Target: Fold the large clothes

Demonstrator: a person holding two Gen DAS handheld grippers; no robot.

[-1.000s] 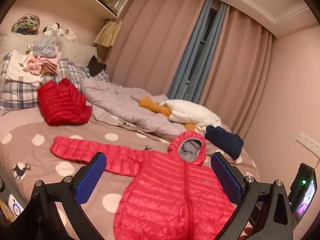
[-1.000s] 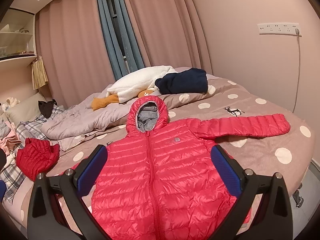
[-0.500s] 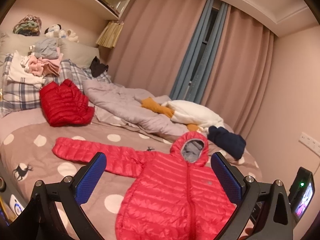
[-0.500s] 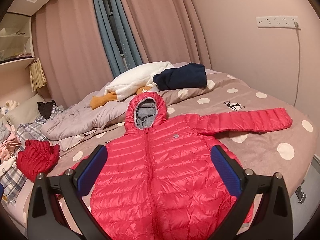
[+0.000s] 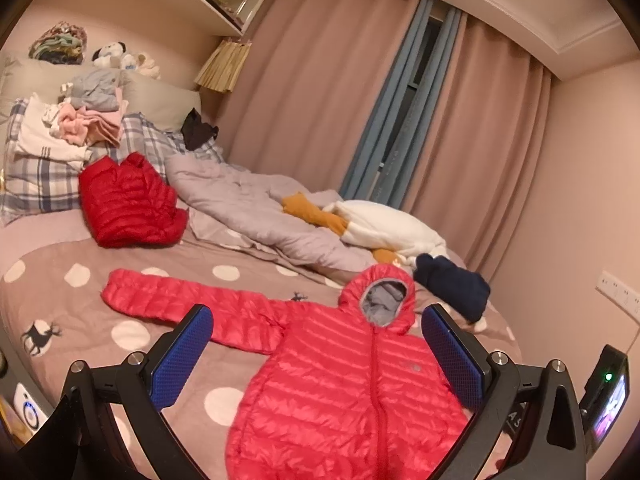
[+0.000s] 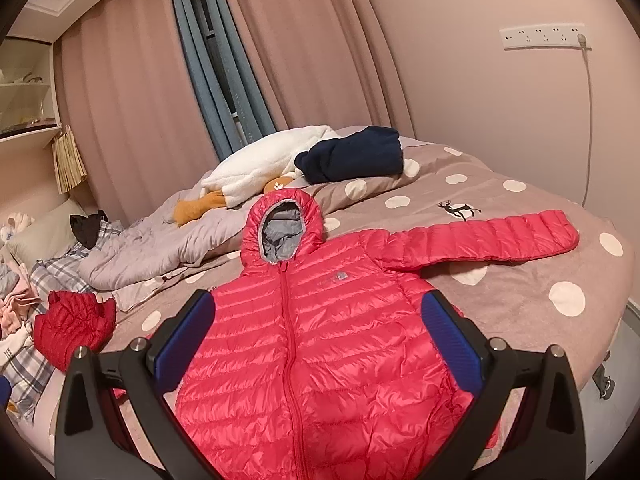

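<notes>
Both the left tongs and the right tongs hung apart and empty above the red hooded jacket spread flat on the bed.

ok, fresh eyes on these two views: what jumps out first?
The bright red hooded puffer jacket dominates: spread flat, zipped, front up on the polka-dot bedspread, both sleeves stretched out sideways. Both claws, left and right, hang open above it, touching nothing. Beyond it, a second, darker red jacket lies folded near the plaid pillow, with a navy garment by the curtains.
</notes>
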